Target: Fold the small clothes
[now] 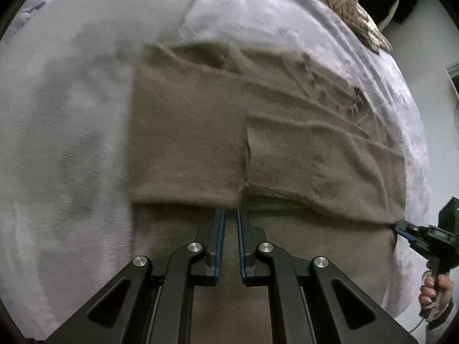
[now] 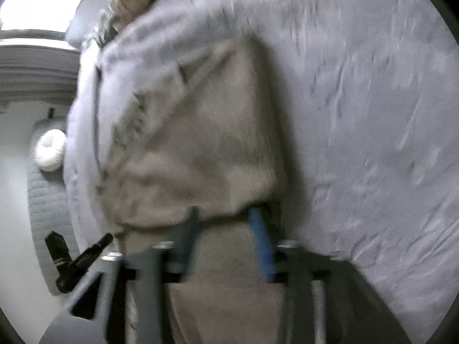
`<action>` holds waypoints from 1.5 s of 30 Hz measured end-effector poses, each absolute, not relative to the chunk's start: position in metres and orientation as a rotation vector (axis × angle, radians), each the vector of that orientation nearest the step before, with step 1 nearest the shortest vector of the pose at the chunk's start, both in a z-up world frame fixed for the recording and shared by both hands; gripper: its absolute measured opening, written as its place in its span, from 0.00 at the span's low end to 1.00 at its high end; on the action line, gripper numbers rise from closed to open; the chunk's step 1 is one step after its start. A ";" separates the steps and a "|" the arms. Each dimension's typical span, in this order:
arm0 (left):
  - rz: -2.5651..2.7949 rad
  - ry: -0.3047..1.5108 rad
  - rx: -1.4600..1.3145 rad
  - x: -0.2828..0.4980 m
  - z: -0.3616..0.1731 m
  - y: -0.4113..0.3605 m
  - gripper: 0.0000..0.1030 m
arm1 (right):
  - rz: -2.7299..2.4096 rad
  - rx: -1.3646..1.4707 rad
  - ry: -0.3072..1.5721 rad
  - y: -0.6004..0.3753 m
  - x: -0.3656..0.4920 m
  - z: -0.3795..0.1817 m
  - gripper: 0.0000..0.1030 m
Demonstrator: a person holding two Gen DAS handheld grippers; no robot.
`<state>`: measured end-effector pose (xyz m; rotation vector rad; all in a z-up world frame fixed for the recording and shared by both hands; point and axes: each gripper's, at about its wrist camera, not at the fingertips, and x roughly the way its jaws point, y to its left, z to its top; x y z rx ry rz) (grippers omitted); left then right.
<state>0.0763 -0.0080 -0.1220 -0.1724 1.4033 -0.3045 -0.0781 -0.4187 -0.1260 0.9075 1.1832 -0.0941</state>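
A fuzzy taupe knit garment (image 1: 218,132) lies partly folded on a grey-lilac blanket (image 1: 57,143), with a folded flap lying over its lower part. My left gripper (image 1: 230,213) sits over the garment's near part, its tips at the flap's folded edge; the jaws stand a narrow gap apart with nothing between them. My right gripper (image 1: 400,227) shows at the right edge, its tips at the garment's right side. In the blurred right wrist view the right gripper (image 2: 225,213) is open, its fingertips at the folded edge of the garment (image 2: 200,132). The left gripper (image 2: 100,242) shows at lower left.
The blanket (image 2: 373,114) covers a bed. A patterned cushion (image 1: 350,5) lies at the far corner. A white round cushion (image 2: 50,149) sits on a quilted seat beside the bed. A bright window is at the upper left of the right wrist view.
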 end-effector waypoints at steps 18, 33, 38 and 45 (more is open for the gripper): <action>-0.274 1.412 -0.077 0.111 -0.148 -0.055 0.10 | -0.248 0.554 1.270 -0.434 -0.003 -0.153 0.08; -0.189 1.430 -0.082 0.088 -0.130 -0.022 0.10 | -0.160 0.813 1.217 -0.382 -0.053 -0.121 0.44; -0.164 1.426 -0.035 0.075 -0.124 -0.020 0.10 | 0.071 0.963 1.263 -0.308 -0.045 -0.135 0.44; -0.146 1.434 -0.005 0.066 -0.125 -0.018 0.11 | 0.136 1.072 1.342 -0.242 -0.023 -0.167 0.44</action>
